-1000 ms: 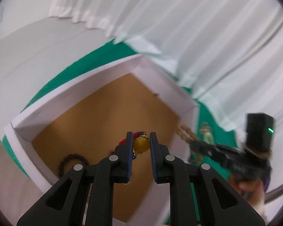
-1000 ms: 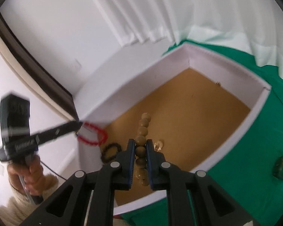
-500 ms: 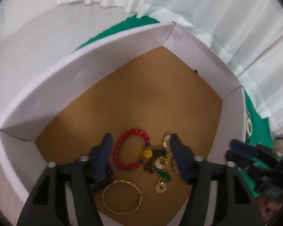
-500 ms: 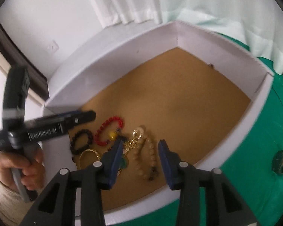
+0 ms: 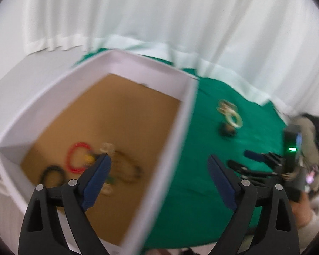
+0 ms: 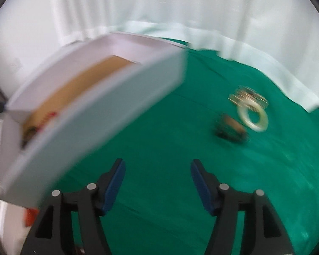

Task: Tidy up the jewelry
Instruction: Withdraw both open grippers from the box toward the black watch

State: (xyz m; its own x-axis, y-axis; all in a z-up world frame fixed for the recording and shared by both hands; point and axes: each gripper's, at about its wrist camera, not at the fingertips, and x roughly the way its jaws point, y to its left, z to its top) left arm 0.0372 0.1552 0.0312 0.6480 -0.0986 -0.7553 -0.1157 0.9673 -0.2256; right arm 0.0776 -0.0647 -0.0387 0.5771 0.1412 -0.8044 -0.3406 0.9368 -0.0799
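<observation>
A white box (image 5: 181, 127) with a brown floor holds a red bead bracelet (image 5: 75, 159), a black bead bracelet (image 5: 52, 173) and a brown bead strand (image 5: 129, 170). My left gripper (image 5: 159, 170) is open and empty above the box's right wall. My right gripper (image 6: 156, 174) is open and empty over the green cloth (image 6: 159, 127), right of the box (image 6: 91, 114). On the cloth lie a pale ring bangle (image 6: 253, 116), a gold chain (image 6: 247, 96) and a dark brown piece (image 6: 230, 129). The right gripper also shows in the left wrist view (image 5: 242, 160).
White curtains (image 5: 159, 21) hang behind the green-covered table. The table's far edge curves along the curtain hem (image 6: 265, 53). A small red object (image 6: 30, 216) sits below the box at the left. Both views are motion-blurred.
Both grippers let their bracelets drop into the box, opened wide, and have swung right. The right gripper is now out over the green cloth.
</observation>
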